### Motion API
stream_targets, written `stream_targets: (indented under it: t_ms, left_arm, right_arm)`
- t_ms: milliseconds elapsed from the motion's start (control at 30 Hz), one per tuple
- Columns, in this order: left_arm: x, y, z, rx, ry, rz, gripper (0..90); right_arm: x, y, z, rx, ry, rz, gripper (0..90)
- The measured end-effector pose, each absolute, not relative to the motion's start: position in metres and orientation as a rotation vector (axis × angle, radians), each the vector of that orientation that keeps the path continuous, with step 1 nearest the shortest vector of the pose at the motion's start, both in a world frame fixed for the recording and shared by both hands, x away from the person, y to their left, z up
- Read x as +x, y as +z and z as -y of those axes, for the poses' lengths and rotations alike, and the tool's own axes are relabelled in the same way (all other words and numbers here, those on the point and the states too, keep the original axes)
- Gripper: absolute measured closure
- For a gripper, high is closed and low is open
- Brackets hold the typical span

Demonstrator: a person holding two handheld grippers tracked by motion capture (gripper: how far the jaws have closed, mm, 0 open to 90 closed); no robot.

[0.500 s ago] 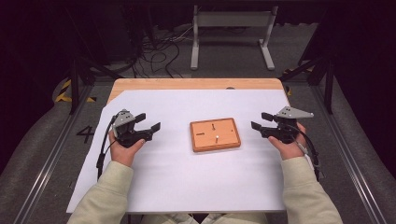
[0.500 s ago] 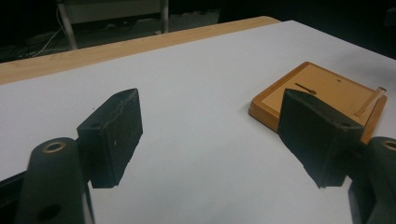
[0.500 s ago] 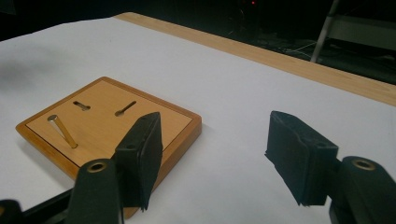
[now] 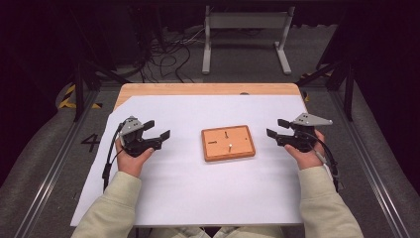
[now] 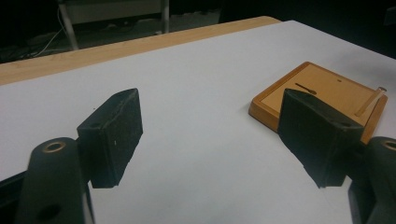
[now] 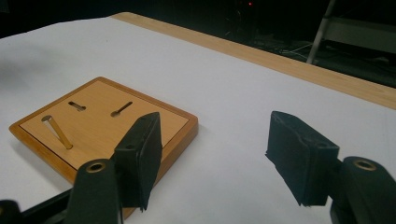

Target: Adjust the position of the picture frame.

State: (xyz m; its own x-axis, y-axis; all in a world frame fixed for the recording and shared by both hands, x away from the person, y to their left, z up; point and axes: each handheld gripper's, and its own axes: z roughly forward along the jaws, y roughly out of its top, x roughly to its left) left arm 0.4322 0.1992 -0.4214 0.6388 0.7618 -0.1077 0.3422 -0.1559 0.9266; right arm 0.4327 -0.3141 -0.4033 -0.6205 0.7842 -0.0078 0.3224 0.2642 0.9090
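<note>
Two tongs, left tongs (image 4: 157, 130) and right tongs (image 4: 275, 128), flanked the wooden board (image 4: 228, 143) at mid-counter (image 4: 188, 188), both gaping wide and empty. One brass peg (image 6: 57, 132) stood in the board (two slots vacant). Probably a ready pose; reaching inward comes next.

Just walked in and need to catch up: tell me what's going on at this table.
A person sits at a white-covered table holding a two-jaw gripper in each hand. The left gripper and right gripper are both open, holding nothing, on either side of a wooden board. One thin peg stands in the board; two slots sit unfilled.
</note>
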Motion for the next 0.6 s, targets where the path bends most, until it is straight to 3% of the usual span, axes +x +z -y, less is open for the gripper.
stream_targets:
  t_ms: [600]
  left_arm:
    - [0.4323,-0.4210,-0.1987,1.752,0.474,-0.897,23.0]
  right_arm:
    - [0.4323,-0.4031,0.3137,0.999,1.317,-2.073,35.1]
